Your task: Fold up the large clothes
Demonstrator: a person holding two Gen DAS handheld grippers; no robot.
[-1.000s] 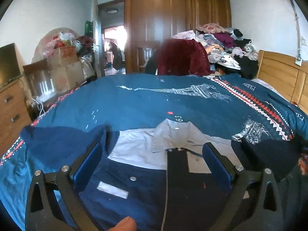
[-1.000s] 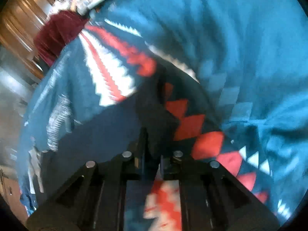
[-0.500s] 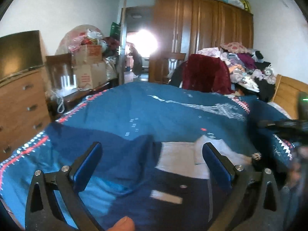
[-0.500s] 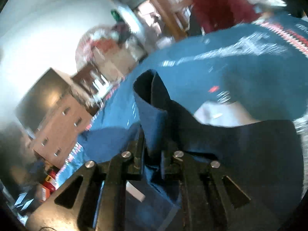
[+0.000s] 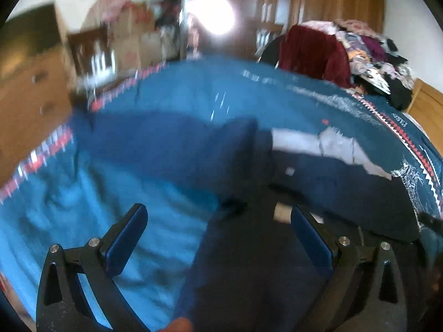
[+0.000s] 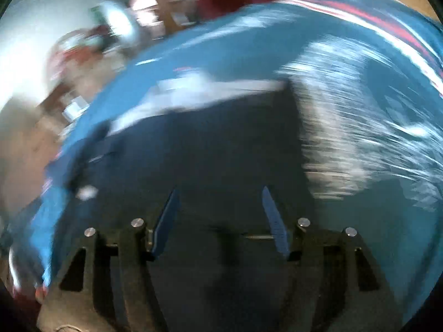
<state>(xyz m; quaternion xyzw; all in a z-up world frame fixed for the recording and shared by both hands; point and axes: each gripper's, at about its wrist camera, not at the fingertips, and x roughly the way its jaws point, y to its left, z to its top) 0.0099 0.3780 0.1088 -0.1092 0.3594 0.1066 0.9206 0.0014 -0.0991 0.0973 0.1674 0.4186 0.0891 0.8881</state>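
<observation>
Fingers [image 5: 130, 229] of both grippers spread wide above shirt [image 5: 318, 182].

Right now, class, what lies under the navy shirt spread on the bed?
The navy shirt lies on a blue patterned bedspread, which shows all round it. Whatever is directly beneath the shirt's body is covered and cannot be seen.

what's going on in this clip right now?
A person with a handheld gripper in each hand is folding a navy shirt with a pale grey collar, spread on a bed's blue patterned cover. Both the left gripper and right gripper are open above the dark fabric, gripping nothing. One sleeve lies stretched out to the side. Both views are motion-blurred.
</observation>
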